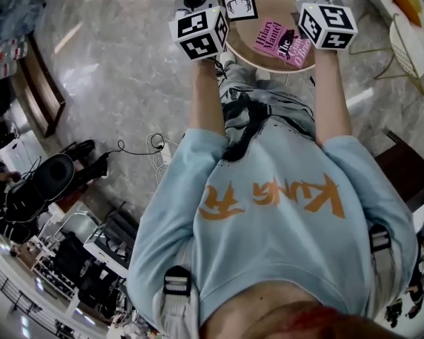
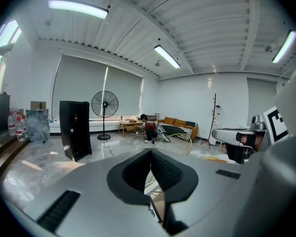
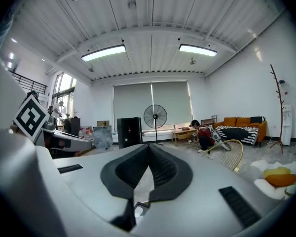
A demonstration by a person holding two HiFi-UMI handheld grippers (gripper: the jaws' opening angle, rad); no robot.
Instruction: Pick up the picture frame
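While both grippers hang above the table, we judge this the approach, with nothing grasped yet. The left gripper and right gripper have their jaws pressed together and empty. The frame lies flat below and between the two pairs, nearer the left; a book lies nearer the right. Next we must part one pair and lower it over a frame edge. The frame looks small and black-bordered, with a dark figure on white.

pink book "Hilary Mantel", shirt "KUNG"

round wooden table bearing a picture frame and pink book
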